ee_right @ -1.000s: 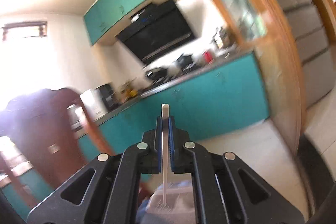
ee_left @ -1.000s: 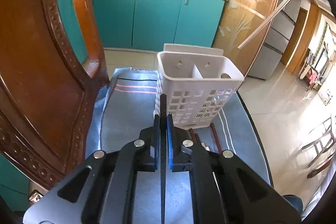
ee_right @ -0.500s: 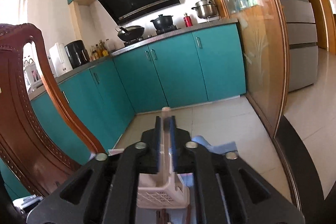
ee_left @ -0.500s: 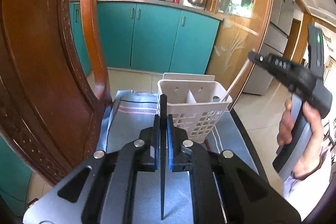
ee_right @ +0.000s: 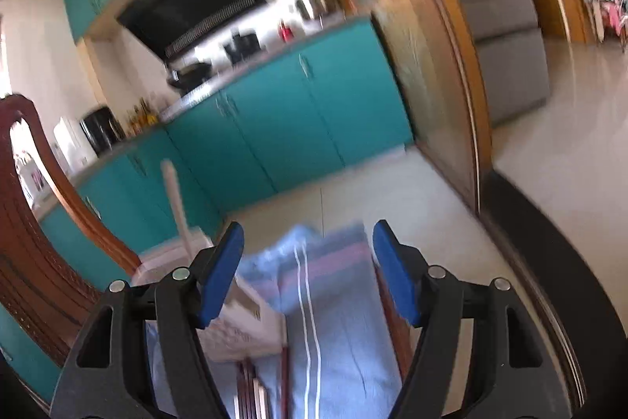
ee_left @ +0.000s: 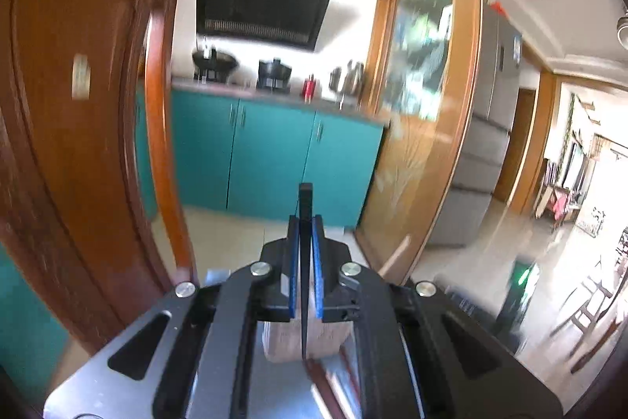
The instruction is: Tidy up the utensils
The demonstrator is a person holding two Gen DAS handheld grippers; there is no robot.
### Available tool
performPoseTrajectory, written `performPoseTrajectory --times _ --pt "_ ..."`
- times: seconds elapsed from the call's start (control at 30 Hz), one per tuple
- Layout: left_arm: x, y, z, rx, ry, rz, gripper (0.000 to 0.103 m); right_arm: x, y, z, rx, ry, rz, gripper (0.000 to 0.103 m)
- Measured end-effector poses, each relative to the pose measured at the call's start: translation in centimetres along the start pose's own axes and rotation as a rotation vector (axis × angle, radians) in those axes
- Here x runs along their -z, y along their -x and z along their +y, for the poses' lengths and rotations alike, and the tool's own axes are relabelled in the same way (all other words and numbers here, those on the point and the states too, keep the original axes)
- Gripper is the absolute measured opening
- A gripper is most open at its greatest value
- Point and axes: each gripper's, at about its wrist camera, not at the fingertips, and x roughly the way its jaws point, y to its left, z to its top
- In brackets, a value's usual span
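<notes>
Half a second ago my right gripper (ee_right: 306,262) pinched the pale chopstick (ee_right: 174,199) over the basket (ee_right: 235,317); now its blue pads (ee_right: 219,273) are spread wide with nothing between them, and that chopstick stands tilted in the basket, to the left of my right gripper. Both cameras have swung upward too, so the pictures are smeared.

My left gripper (ee_left: 305,250) is pressed together on the black chopstick (ee_left: 305,207). Its long axis runs straight along the fingers: the blunt end pokes out ahead of the tips and the thin end points back and down toward me.

What the next move turns on, I judge, is that the basket sits below and just ahead of my left gripper; in the left view I see only a slice of it under the closed pads, with the thin end of the black chopstick over it. So the left hand is the nearer one, and the chopstick lines up roughly with the opening, though the blur keeps me from saying which compartment lies under it.

More chopsticks (ee_right: 251,391) lie on the blue cloth (ee_right: 337,321) in front of the basket, below my open right gripper, so plenty of the job looks left.
</notes>
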Motion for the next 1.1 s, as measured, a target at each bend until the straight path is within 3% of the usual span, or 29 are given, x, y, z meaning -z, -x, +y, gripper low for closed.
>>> performPoseTrajectory --times 0.17,0.3,0.53,0.67,0.73,0.83,0.93,1.03,1.1 --pt "-2.1 -1.5 -0.6 -0.029 0.041 -0.054 0.007 3.5 -2.3 1.8 0.015 0.107 0.177 0.067" --pt "-2.6 -4.3 0.4 -0.040 0.115 -0.046 0.007 7.4 -3.5 3.7 -0.006 0.208 0.305 0.067" --pt "-2.7 -8.3 2.4 -0.096 0.190 -0.073 0.007 11.2 -4.4 6.8 0.015 0.377 0.350 0.067" --pt "-0.9 -10.9 2.7 -0.158 0.199 -0.010 0.007 11.6 -5.5 6.4 0.048 0.375 0.389 0.067" --pt "0.1 -11.6 2.8 -0.170 0.213 0.028 0.007 11.7 -5.9 5.7 0.055 0.364 0.419 0.055" --pt "1.5 -11.9 2.9 -0.192 0.220 0.060 0.007 12.1 -6.6 5.3 0.045 0.359 0.482 0.044" --pt "2.4 -11.8 2.5 -0.216 0.192 0.071 0.007 12.7 -7.1 5.4 0.043 0.375 0.515 0.043" --pt "3.3 -11.5 2.2 -0.225 0.186 0.069 0.024 13.7 -7.6 5.7 0.042 0.407 0.541 0.043" --pt "4.0 -10.9 2.3 -0.208 0.211 0.061 0.029 14.4 -7.9 5.9 0.052 0.433 0.556 0.043"
